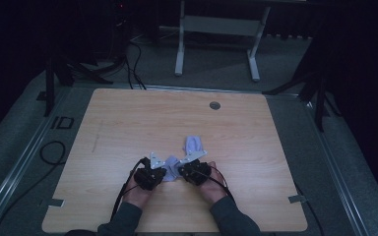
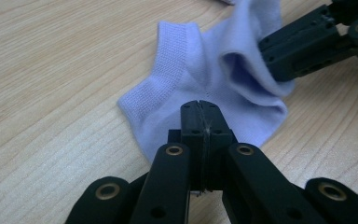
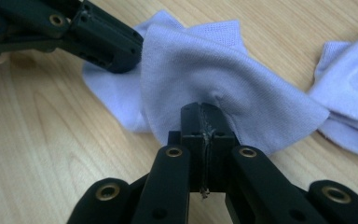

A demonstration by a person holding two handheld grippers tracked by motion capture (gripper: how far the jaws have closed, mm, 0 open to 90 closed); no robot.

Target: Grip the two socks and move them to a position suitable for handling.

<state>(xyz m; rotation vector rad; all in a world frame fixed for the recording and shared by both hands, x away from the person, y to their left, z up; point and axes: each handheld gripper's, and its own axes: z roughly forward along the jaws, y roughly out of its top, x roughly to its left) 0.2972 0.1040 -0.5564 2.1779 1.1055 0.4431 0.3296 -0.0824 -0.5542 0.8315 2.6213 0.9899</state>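
A lavender ankle sock lies on the wooden table between my two grippers, near the front edge. My left gripper is shut, its tips pinching the sock just below the ribbed cuff. My right gripper is shut on a raised fold of the same sock. Seen from above, the left gripper and the right gripper point toward each other, almost touching. More lavender fabric lies just beyond; it looks like a second sock.
The wooden table has a round cable hole near its far edge. Both forearms come in over the front edge. Behind the table stand a white desk frame and dark stands on a grey floor.
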